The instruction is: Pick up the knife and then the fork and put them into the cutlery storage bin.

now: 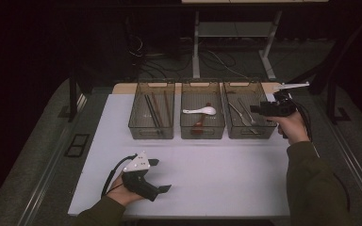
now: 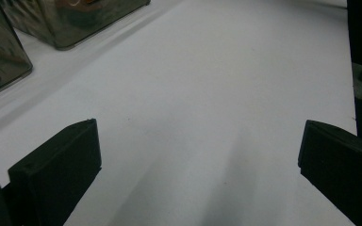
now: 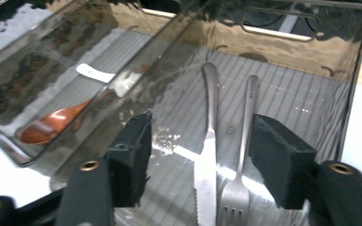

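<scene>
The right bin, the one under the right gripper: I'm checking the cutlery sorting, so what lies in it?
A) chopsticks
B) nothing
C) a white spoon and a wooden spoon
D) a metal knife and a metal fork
D: the right gripper view shows a serrated knife and a fork lying side by side on the ribbed floor of the right bin, below the open right gripper.

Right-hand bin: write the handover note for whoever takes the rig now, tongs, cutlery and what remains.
Right tongs: open, hovering over the right-hand smoky clear plastic bin, nothing between the pads.
Left tongs: open and empty, resting low over the white tabletop at the near left.
Steel knife and steel fork lie side by side in that bin.
Middle bin: white ceramic spoon and brown wooden spoon.
Left bin: dark chopsticks.
Done: all visible cutlery is binned.
Left: nothing seen waiting; draw the right tongs back.
</scene>
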Tool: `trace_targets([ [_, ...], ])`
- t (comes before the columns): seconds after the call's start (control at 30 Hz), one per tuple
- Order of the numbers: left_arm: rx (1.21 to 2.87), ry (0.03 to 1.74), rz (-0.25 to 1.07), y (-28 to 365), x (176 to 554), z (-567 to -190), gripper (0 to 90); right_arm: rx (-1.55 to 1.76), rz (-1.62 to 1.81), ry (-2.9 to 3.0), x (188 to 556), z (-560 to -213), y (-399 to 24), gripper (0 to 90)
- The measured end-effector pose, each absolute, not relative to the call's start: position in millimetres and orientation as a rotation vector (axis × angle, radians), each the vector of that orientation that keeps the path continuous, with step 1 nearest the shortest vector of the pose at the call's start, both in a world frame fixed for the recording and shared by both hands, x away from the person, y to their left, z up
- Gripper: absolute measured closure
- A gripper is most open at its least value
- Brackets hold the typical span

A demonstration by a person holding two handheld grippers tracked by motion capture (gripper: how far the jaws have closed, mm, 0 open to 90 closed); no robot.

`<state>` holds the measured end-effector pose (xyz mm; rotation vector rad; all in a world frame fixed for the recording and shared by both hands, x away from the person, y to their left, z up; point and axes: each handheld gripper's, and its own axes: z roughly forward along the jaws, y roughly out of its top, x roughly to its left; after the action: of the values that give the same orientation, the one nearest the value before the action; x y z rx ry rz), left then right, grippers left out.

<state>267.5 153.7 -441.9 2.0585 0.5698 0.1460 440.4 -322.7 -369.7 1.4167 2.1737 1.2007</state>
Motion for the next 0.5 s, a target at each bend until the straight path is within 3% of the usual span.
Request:
trace_targets([
  [0.5, 2.055, 0.580, 0.147, 152, 270, -443, 0.0, 1.351, 1.253, 2.123, 403, -362, -319, 20.7],
])
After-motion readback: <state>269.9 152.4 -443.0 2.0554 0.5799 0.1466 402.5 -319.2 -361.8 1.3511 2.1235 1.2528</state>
